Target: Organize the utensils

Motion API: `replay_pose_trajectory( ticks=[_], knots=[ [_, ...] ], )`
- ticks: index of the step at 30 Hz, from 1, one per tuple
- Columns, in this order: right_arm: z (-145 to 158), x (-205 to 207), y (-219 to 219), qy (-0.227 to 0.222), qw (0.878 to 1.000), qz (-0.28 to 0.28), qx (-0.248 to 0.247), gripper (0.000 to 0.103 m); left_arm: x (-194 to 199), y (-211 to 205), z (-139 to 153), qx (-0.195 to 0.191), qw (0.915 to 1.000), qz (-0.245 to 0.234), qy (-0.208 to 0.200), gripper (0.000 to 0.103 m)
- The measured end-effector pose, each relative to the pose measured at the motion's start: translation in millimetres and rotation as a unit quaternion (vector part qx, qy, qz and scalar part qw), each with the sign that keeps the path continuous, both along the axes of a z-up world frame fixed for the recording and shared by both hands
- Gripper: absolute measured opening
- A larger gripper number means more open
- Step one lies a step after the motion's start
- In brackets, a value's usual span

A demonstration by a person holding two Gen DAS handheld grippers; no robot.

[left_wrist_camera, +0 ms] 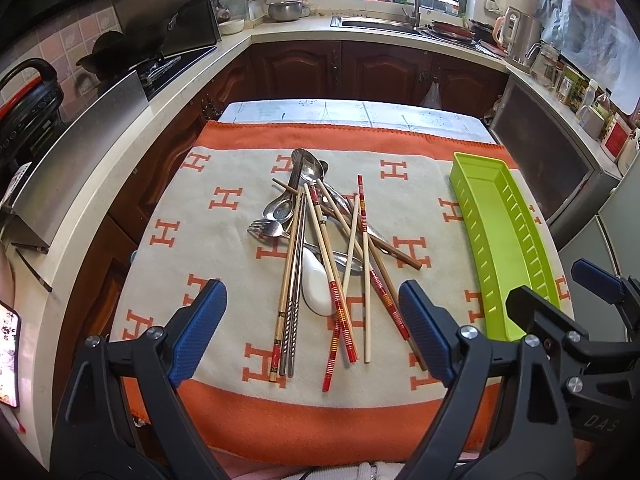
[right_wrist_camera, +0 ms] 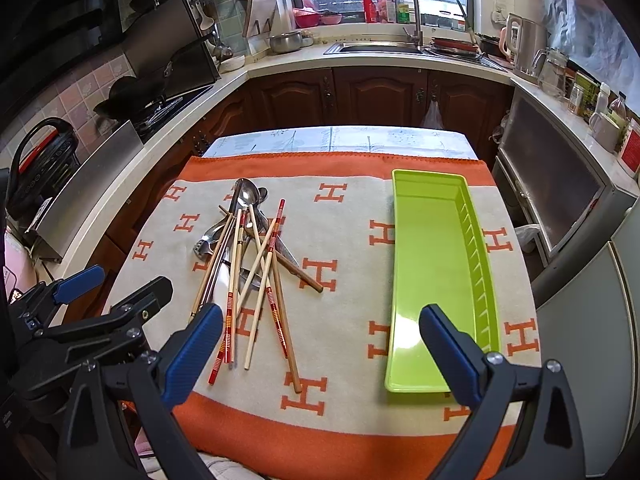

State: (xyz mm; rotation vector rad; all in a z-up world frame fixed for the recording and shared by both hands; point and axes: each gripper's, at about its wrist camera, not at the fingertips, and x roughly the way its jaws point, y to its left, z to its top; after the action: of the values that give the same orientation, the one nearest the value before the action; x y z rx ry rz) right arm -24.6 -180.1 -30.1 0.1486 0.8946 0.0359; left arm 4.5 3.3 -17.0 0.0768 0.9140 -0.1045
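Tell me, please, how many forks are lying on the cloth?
1. The fork lies on the left side of the chopsticks, tines pointing left, its handle tucked under them; more may be hidden underneath.

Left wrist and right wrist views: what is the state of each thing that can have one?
Green tray: empty, flat on the blanket.
Utensil pile: jumbled, unsorted, outside the tray.
White spoon: under the chopsticks.
Left tongs: open, holding nothing.
Right tongs: open, holding nothing.
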Motion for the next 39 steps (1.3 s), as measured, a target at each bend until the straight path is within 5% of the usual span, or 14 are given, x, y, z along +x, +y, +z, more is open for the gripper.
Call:
replay_pose_trajectory(
  ticks=[39],
  knots=[
    [1.3, -1.4, 8.8, -0.003, 1.000, 0.006, -0.001, 0.099, 5.2, 2.7, 6.9, 0.001, 1.0000, -0.004, -0.002, 0.086]
  ],
)
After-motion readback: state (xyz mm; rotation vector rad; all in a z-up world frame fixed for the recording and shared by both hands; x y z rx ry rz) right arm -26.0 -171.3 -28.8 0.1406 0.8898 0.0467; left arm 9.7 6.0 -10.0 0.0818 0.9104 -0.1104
